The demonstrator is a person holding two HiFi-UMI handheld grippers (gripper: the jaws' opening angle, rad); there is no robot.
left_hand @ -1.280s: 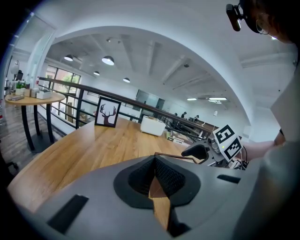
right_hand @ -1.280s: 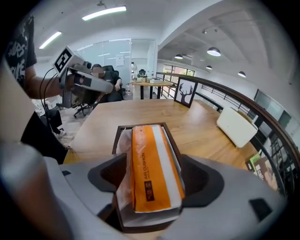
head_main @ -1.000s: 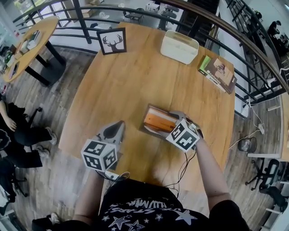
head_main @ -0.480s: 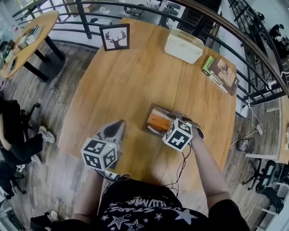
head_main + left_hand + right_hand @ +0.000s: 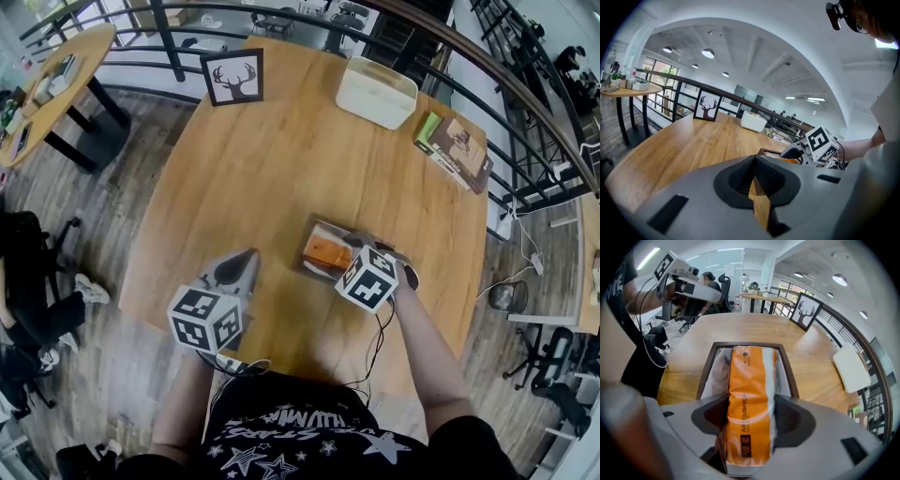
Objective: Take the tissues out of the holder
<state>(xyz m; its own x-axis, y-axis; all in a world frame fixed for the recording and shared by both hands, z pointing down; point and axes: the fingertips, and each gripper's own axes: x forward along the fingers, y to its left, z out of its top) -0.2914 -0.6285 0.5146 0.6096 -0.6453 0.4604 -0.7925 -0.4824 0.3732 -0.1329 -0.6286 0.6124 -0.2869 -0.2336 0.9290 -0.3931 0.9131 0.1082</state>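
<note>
**Head view.** The orange tissue pack [image 5: 325, 251] lies in the dark holder [image 5: 316, 228], right of centre on the wooden table [image 5: 253, 178]. The right gripper [image 5: 345, 261] is down over the pack's near end. The left gripper [image 5: 238, 266] rests on the table lower left, well apart from the holder. A deer picture [image 5: 233, 78], a white box [image 5: 375, 92] and a book [image 5: 452, 150] stand along the upper edge, clear of the work.

**Left gripper view.** The left gripper [image 5: 753, 165] has its jaws pressed together with nothing between them, only bare table showing past the tips. The holder sits at centre right, beside the other gripper. The holder looks light, so this free gripper could press on its rim to keep it from rising with the pack.

**Right gripper view.** The right gripper [image 5: 750, 416] has its jaws pinching the tissue pack [image 5: 751, 380] across its width at the near end, and the soft wrap bulges a little between the pads. The far end of the pack lies inside the holder [image 5: 708, 364], close to both side walls. The grip is at one end, so the far end will likely sag and drag on the rim. A lift straight up, slow and level, looks best, with the squeeze kept firm because the glossy wrap may slip.
</note>
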